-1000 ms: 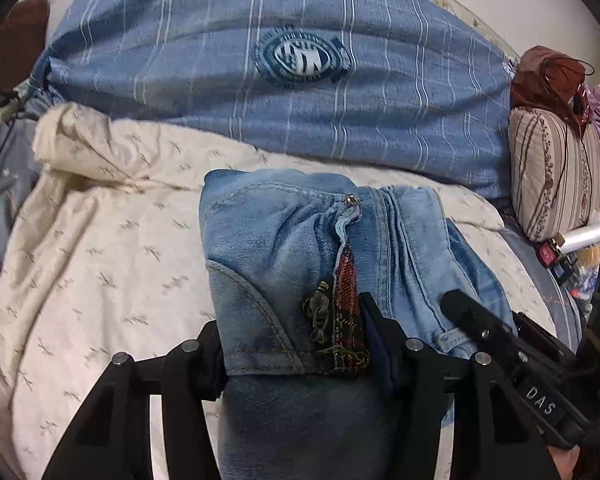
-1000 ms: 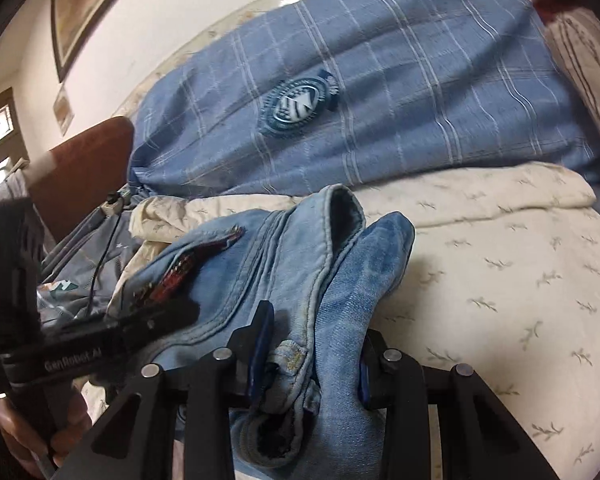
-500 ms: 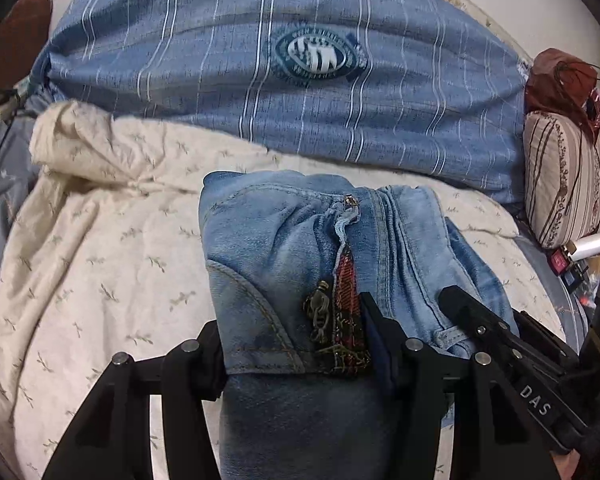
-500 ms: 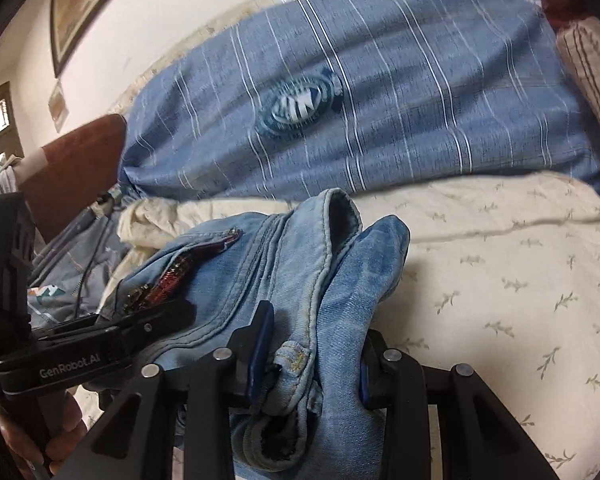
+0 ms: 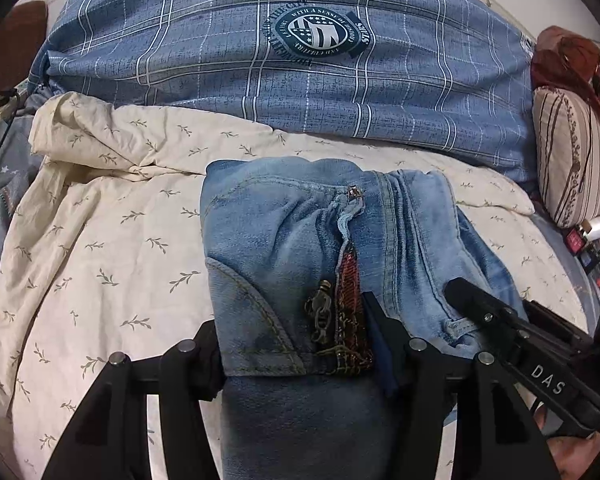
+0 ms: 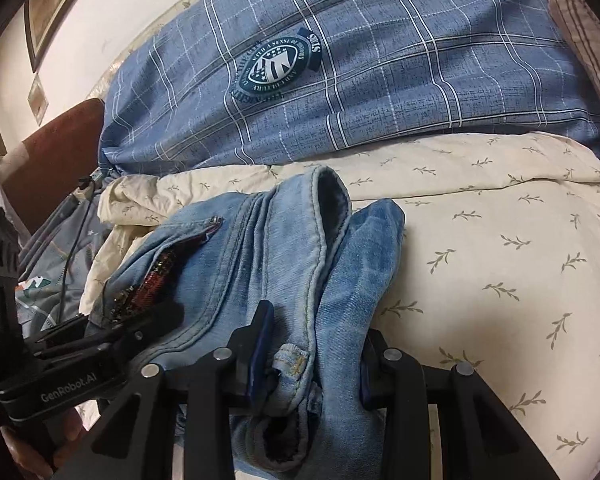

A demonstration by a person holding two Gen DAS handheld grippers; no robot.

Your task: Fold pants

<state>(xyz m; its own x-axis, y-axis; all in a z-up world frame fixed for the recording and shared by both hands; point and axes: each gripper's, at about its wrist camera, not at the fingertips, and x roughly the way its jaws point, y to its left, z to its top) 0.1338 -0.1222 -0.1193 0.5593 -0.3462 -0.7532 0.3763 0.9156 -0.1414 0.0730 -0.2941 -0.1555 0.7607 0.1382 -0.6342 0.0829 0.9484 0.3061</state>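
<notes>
- Folded light-blue denim pants point(image 5: 300, 248) lying on a cream quilt point(image 5: 100, 240) printed with small leaf sprigs, near edge of the fold toward both cameras.
- Left gripper point(image 5: 296, 356) clamped on the thick folded waistband end of the pants, black fingers point(image 5: 204, 356) pressed against the denim on either side, jaws a fraction wider than half a second ago with the fabric between them.
- Beside the inner finger: open fly with red plaid lining point(image 5: 350, 280) and a brass-coloured chain charm point(image 5: 320, 312).
- Right gripper point(image 6: 312, 360) clamped on a bunched strip of the same pants with a belt loop, blue-lined fingers point(image 6: 260, 344) tight on the cloth, gap narrow.
- In the right wrist view, pants point(image 6: 268, 248) draped from the near centre to the far left, one rounded fold standing up at the far end, a second darker fold just to its right.
- Left gripper point(image 6: 112, 332) seen in the right wrist view at near left, gripping the fly area; a person's hand point(image 6: 32, 448) wrapped round its handle.
- Right gripper point(image 5: 472, 300) seen in the left wrist view at near right, resting on the denim.
- Beyond the quilt, a large blue plaid pillow point(image 5: 300, 100) with a round dark-teal emblem point(image 5: 316, 36).
- Far right: a striped beige cushion point(image 5: 576, 156), a dark red cloth bundle point(image 5: 568, 56) on top of it.
- Far left: grey patterned bedding point(image 6: 48, 280) and a brown headboard point(image 6: 48, 160).
</notes>
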